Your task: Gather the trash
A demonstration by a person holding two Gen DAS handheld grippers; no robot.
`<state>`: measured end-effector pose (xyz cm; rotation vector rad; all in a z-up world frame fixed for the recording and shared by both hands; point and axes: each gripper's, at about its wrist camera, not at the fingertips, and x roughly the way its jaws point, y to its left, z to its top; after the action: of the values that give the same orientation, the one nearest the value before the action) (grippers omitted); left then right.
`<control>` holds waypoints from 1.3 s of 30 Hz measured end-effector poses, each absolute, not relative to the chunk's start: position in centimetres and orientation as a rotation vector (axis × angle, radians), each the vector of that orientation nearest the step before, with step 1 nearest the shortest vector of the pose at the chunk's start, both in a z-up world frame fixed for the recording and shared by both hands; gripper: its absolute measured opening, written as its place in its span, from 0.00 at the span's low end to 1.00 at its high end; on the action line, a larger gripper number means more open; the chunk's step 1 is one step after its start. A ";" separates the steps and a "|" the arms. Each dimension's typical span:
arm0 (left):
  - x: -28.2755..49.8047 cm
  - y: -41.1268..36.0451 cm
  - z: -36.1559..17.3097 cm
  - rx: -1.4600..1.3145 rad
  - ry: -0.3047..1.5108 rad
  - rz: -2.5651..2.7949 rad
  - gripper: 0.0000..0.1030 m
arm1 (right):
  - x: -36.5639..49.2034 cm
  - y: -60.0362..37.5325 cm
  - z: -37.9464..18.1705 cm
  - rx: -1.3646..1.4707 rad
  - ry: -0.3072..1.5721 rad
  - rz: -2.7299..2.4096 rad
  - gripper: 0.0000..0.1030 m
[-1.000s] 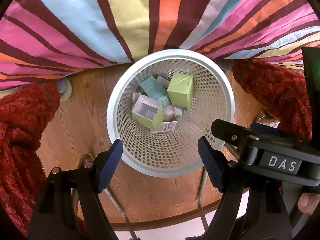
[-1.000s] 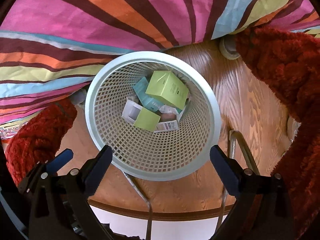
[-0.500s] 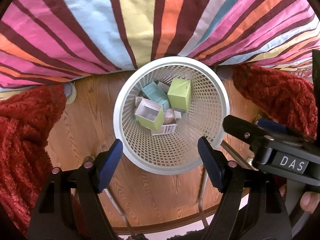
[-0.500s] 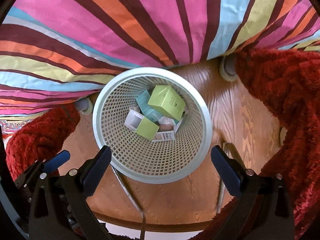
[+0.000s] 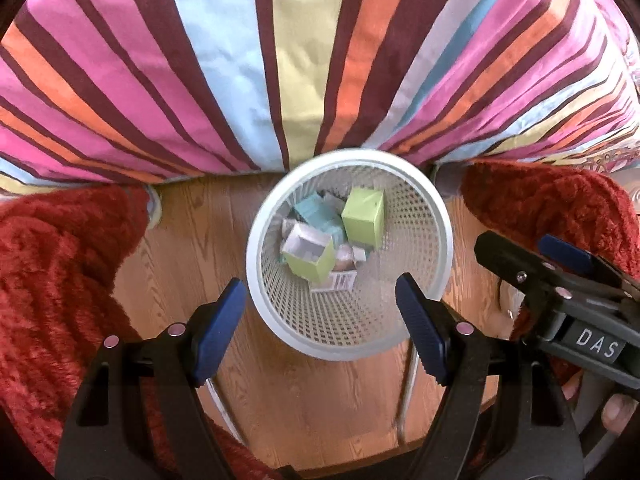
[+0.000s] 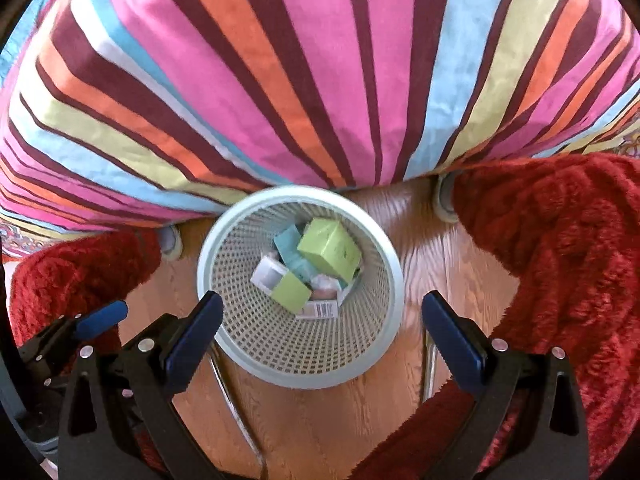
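A white mesh wastebasket point(image 5: 424, 216) stands on the wooden floor below both grippers; it also shows in the right wrist view point(image 6: 384, 320). Inside lie several small boxes: a closed green box point(image 5: 364, 218) point(image 6: 330, 250), an open green and white box point(image 5: 310, 254) point(image 6: 282, 284), a teal box point(image 5: 316, 212) point(image 6: 290, 250) and a barcoded carton point(image 5: 338, 280) point(image 6: 320, 310). My left gripper point(image 5: 320, 320) is open and empty above the basket. My right gripper point(image 6: 322, 334) is open and empty above it too, and shows at the right of the left view point(image 5: 560, 280).
A striped bedcover point(image 5: 280, 60) point(image 6: 300, 72) hangs over the far side of the basket. Red fuzzy blankets point(image 5: 52, 280) point(image 6: 560, 260) lie on both sides. A metal frame point(image 5: 404, 392) point(image 6: 236, 408) runs over the floor below the grippers.
Both grippers have pulled up and away from the basket, which looks smaller and lower in both views. More of the striped cover shows. The boxes have not moved.
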<state>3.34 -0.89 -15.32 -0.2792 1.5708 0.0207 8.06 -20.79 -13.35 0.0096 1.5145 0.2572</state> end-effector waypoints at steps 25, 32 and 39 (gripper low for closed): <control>3.9 1.9 -4.1 -0.201 1.045 0.102 0.73 | 8.7 -21.5 -2.5 -0.011 0.948 0.296 0.92; 4.1 3.3 -2.2 -0.230 0.974 0.146 0.73 | 8.5 -21.3 -0.6 -0.038 0.829 0.296 0.92; 4.6 4.1 -1.1 -0.241 0.922 0.156 0.73 | 8.6 -20.5 0.5 -0.075 0.762 0.305 0.92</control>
<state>4.56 4.13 -1.07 -0.2415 0.9224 0.1558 8.62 -20.53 0.48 -0.0754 0.7624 0.3047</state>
